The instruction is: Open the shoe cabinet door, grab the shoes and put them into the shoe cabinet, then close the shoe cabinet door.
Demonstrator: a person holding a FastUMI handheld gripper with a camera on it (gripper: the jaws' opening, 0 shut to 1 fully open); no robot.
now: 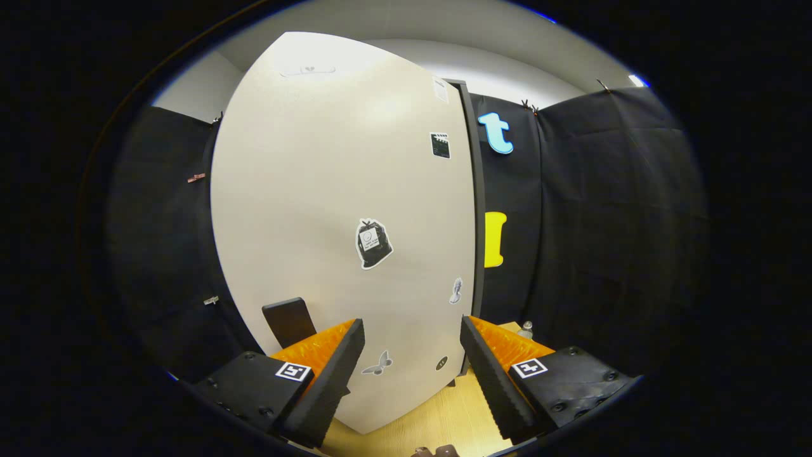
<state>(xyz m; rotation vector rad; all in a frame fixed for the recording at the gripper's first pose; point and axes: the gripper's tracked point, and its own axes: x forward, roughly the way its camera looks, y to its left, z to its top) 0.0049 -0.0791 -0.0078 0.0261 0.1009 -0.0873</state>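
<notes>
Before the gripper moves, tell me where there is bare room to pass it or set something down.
The open gripper faces the closed cabinet door, nothing between its fingers. Bare wooden floor lies below the door's lower edge, between the fingers. It is tight left of the left finger, where the black handle juts out.

Door: plain cream-white, with a black handle at 7 o'clock and black-and-white stickers near centre. Gripper: black body, orange finger backs, black ribbed pads, black-and-white square markers. Floor: light wood grain at 6 o'clock.
</notes>
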